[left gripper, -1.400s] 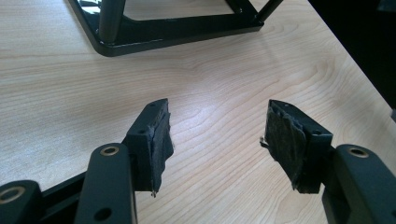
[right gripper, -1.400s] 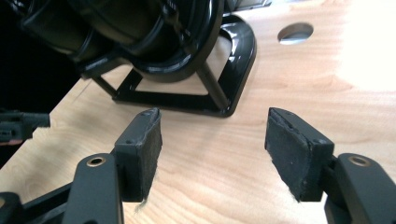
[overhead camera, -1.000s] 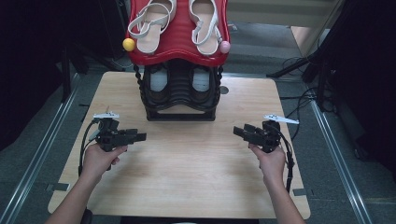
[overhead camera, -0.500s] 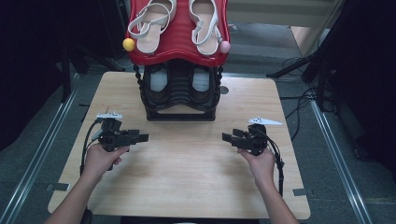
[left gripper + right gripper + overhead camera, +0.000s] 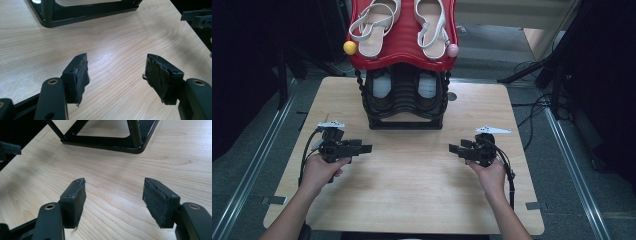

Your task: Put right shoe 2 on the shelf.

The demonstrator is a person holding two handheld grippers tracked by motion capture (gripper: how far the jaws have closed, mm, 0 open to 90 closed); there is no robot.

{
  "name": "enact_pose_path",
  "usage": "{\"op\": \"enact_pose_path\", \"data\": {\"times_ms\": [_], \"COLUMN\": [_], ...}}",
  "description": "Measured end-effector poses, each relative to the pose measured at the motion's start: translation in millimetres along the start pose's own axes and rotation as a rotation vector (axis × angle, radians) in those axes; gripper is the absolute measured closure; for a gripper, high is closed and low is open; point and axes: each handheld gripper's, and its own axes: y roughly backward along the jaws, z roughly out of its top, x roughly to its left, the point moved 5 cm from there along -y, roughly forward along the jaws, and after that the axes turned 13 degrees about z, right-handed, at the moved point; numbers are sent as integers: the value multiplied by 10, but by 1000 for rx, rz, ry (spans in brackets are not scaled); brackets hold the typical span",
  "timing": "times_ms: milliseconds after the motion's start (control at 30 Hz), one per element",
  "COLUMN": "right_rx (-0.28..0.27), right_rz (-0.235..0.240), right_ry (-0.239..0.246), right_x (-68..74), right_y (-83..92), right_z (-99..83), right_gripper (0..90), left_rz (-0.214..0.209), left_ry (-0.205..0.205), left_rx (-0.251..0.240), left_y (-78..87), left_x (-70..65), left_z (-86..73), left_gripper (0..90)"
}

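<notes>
I hold my left gripper and right gripper low over the bare wooden table, tips turned toward each other, both with jaws spread and nothing between the pads. The left one's jaws have just been opening to full width; its own camera shows only tabletop between the worn pads. Ahead of me, at the table's far edge, stands the black shoe rack, with a pair of dark shoes on its lower tier and white sandals lying on the red top shelf. A yellow ball and a pink ball cap the shelf's front corners. By my reading, the work has not started: every shoe sits on the rack, both tools are well apart from it, and the whole reach and grasp is left to do.
</notes>
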Motion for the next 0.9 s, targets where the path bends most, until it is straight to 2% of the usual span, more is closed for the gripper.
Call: {"op": "enact_pose_path", "data": {"times_ms": [733,867,900], "right_rx": [12,25,46], "right_rz": [-11,-32,-54], "right_ry": [-1,23,49], "right_x": [-15,-33,-42], "right_y": [-5,-19,-45], "right_z": [-7,-18,-38], "right_gripper": [339,291,274], "left_rz": [27,30,36], "left_ry": [-5,-4,-13], "left_rx": [12,20,25], "left_y": [-36,-96,-118], "left_x": [-19,-43,-49], "left_z": [-14,-36,-46], "left_gripper": [327,267,257]}}
